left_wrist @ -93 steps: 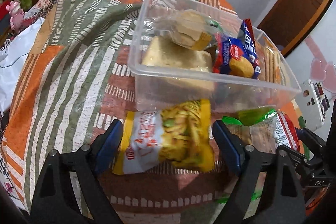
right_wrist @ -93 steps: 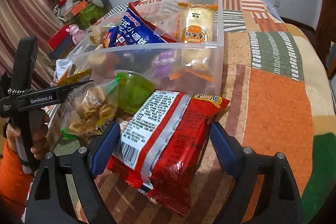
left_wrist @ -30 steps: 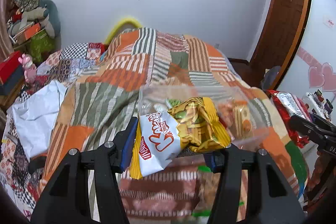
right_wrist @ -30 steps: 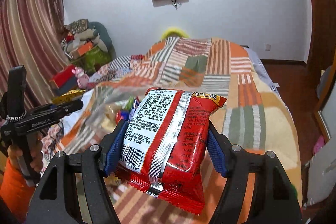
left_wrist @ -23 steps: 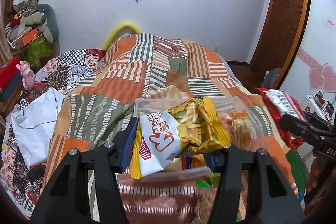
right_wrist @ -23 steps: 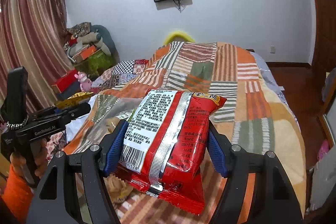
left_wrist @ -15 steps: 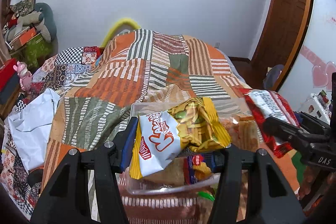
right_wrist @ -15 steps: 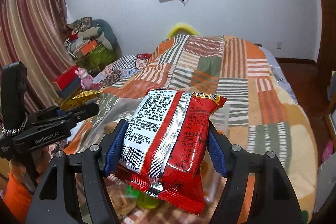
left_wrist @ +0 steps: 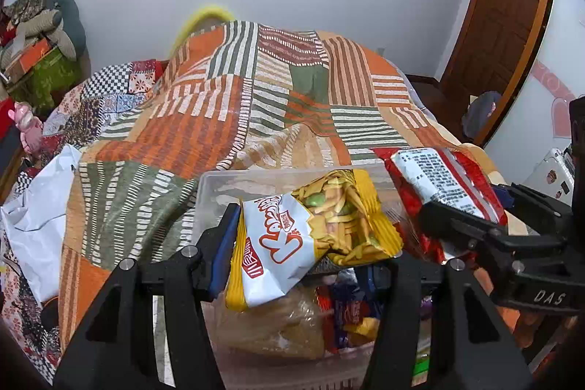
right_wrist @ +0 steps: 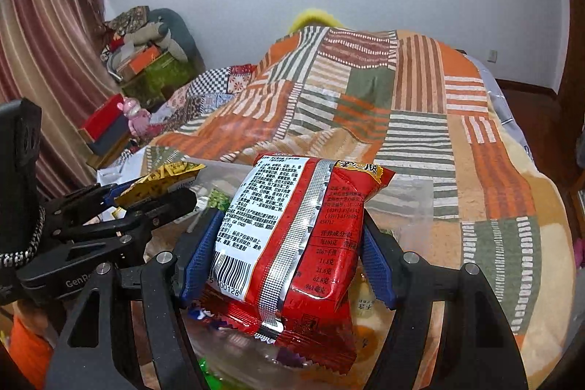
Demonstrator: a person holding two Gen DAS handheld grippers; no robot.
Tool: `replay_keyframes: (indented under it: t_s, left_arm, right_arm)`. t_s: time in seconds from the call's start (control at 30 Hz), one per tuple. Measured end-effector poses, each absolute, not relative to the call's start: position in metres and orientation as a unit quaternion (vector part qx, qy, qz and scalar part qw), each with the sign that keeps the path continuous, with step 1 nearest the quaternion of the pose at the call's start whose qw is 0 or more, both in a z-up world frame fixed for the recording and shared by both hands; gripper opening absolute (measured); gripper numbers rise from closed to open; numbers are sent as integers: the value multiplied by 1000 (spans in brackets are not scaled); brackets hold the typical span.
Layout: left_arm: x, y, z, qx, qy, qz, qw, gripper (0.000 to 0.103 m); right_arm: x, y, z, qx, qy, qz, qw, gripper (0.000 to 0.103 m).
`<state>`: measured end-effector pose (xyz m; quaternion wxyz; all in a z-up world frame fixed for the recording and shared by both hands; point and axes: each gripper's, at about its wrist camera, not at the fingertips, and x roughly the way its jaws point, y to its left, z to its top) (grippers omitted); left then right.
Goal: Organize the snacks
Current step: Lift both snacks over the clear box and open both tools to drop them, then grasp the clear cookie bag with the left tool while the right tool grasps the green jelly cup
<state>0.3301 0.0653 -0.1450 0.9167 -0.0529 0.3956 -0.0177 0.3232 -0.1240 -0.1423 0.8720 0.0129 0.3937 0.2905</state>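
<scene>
My left gripper [left_wrist: 296,247] is shut on a yellow and white chip bag [left_wrist: 310,233] and holds it above the clear plastic bin [left_wrist: 219,185]. My right gripper [right_wrist: 289,254] is shut on a red snack packet [right_wrist: 303,243], back side up, also above the bin [right_wrist: 409,203]. Each gripper shows in the other's view: the right one with the red packet [left_wrist: 438,181] at right, the left one with the yellow bag [right_wrist: 164,180] at left. Inside the bin lie a bread-like pack [left_wrist: 270,328] and a blue and red packet [left_wrist: 347,313].
The bin rests on a patchwork striped blanket [left_wrist: 256,97] over a bed. A white bag [left_wrist: 40,203] lies at the bed's left edge. Boxes and plush toys [right_wrist: 142,61] stand by the curtain. A wooden door [left_wrist: 504,17] is at right.
Both grippers lifted their packets off the blanket and have moved forward and down over the bin. The two grippers have drawn closer together.
</scene>
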Motion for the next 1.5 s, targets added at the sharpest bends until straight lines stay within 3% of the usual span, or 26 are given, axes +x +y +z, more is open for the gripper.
replay_keyframes:
  t_s: [0.5, 0.63, 0.97, 1.1, 1.5]
  left_arm:
    - [327, 54, -147, -46, 408, -33, 911, 62]
    - [314, 56, -135, -52, 394, -34, 917, 70]
    - [268, 56, -110, -54, 381, -40, 922, 74]
    - [249, 54, -110, -59, 382, -41, 921, 82]
    - [210, 26, -157, -67, 447, -60, 890, 85]
  right_arm:
    - [319, -126, -136, -9, 393, 290, 872, 70]
    - [311, -133, -128, -5, 386, 292, 875, 70]
    - [276, -151, -108, -18, 358, 286, 889, 70]
    - [260, -159, -106, -24, 350, 281, 893, 70]
    - [224, -183, -122, 6, 372, 280, 885, 70]
